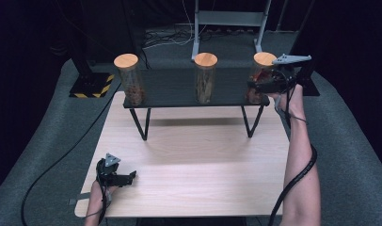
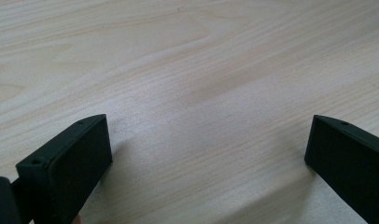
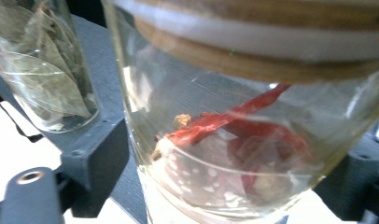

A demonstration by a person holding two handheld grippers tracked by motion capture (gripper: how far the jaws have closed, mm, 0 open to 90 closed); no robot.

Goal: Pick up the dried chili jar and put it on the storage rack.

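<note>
A pale wooden table [image 1: 194, 160] carries a low black shelf [image 1: 179, 89] on thin legs at its twelve o'clock edge, and three glass jars with round wooden lids stand in a row on it. From the table's middle, the left jar [image 1: 131, 80], holding brown bits, sits at about eleven o'clock; the middle jar [image 1: 205, 77] sits at twelve o'clock, and the right gripper view shows dried leaves inside it; the chilli jar [image 1: 259, 75] stands at one o'clock, at the shelf's right end. The right gripper [image 1: 264, 85] is up at this last jar, reached there on an outstretched forearm, with its grey three-cornered plate above it. In the right gripper view the chilli jar [image 3: 234, 140] fills the space between the two black jaws, one on each side of the glass just under the wooden lid, with red dried chillies [image 3: 234, 126] inside; whether the jaws press the glass or stand just off it cannot be told. The left gripper [image 1: 125, 179] lies low at seven o'clock, near the table's near-left corner, pointing toward three o'clock. In the left gripper view its jaws stand wide apart over bare wood, with nothing between them.
</note>
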